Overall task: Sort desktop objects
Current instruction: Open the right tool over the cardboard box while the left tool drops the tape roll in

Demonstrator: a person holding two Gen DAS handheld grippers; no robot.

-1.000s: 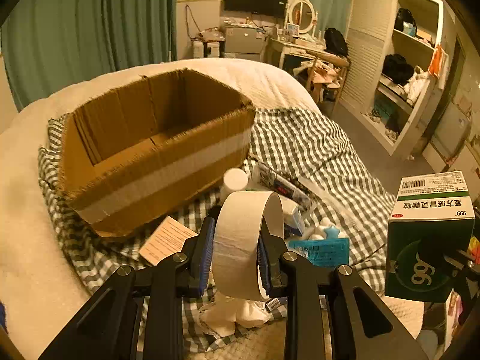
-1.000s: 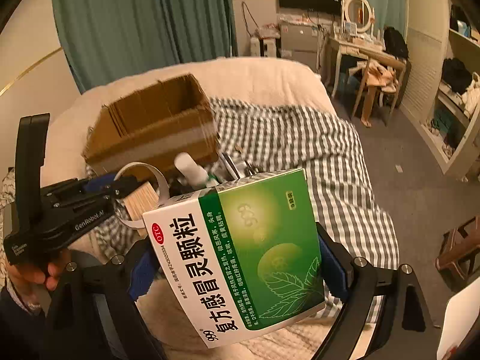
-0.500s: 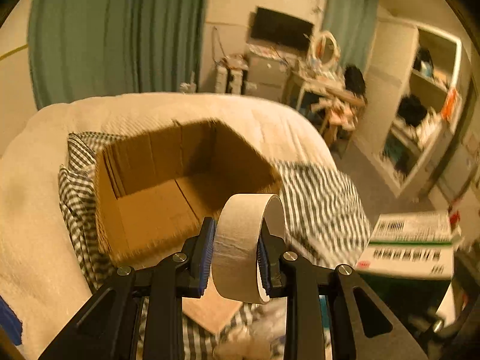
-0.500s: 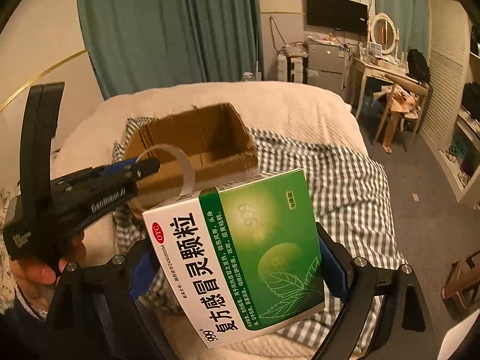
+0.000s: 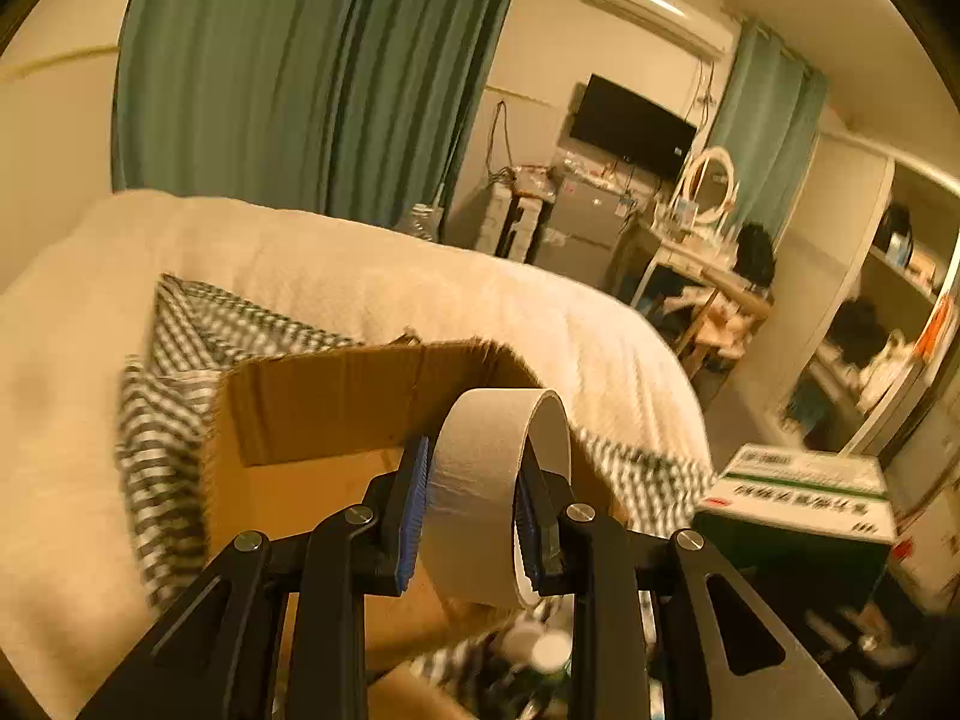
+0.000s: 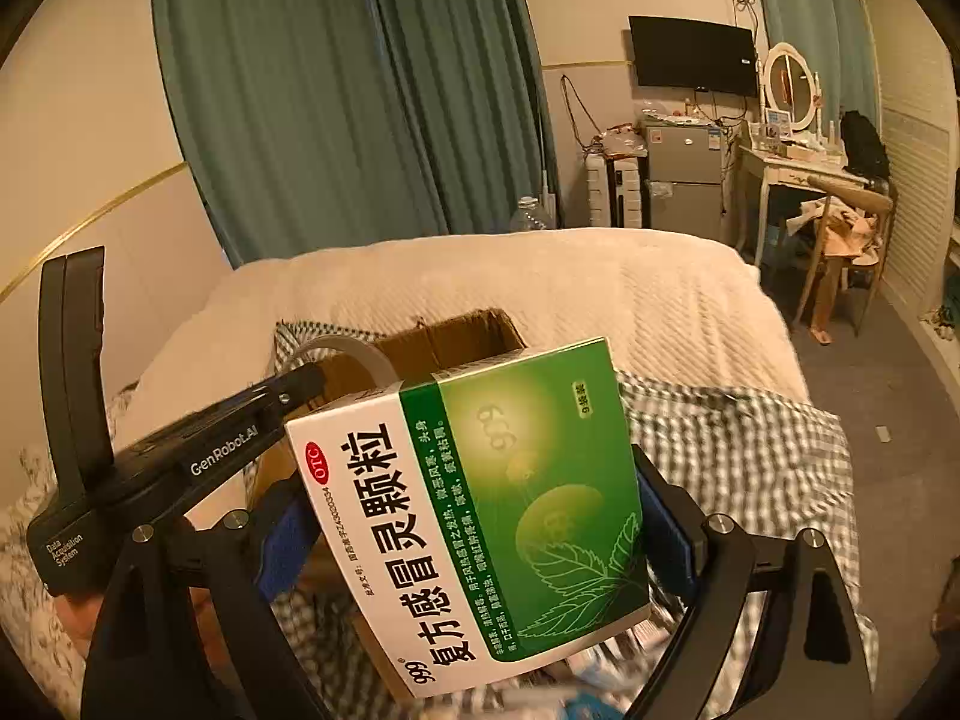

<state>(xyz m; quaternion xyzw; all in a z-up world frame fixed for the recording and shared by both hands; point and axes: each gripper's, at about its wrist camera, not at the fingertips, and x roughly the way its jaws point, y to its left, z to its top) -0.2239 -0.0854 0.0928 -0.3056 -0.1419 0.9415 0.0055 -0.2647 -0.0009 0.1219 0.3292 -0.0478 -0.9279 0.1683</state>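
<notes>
The left gripper (image 5: 474,510) pinched the tape roll (image 5: 486,498) upright above the cardboard box (image 5: 336,414). At its 3 o'clock, the right gripper (image 6: 480,534) clamped the green medicine box (image 6: 480,504), held aloft beside the box.

Dim, warm amber cast over both views; indoor artificial light, no daylight through the curtains (image 6: 336,96). Brightest spot in left view is a lit strip on the wall unit (image 5: 660,3) near the ceiling. Strong fisheye: black vignette at all corners, walls and wardrobe (image 6: 912,192) bow outward. Left view has motion blur: check cloth (image 5: 174,420) smears, carton (image 5: 798,498) print unreadable, clutter at bottom edge is mush. Right view is sharper: carton (image 6: 480,510) text crisp, with soft glare on its green face; bottom edge is blurred. Box (image 5: 336,420) interior is in shadow on its far wall. Tape (image 5: 480,498) is evenly lit.
</notes>
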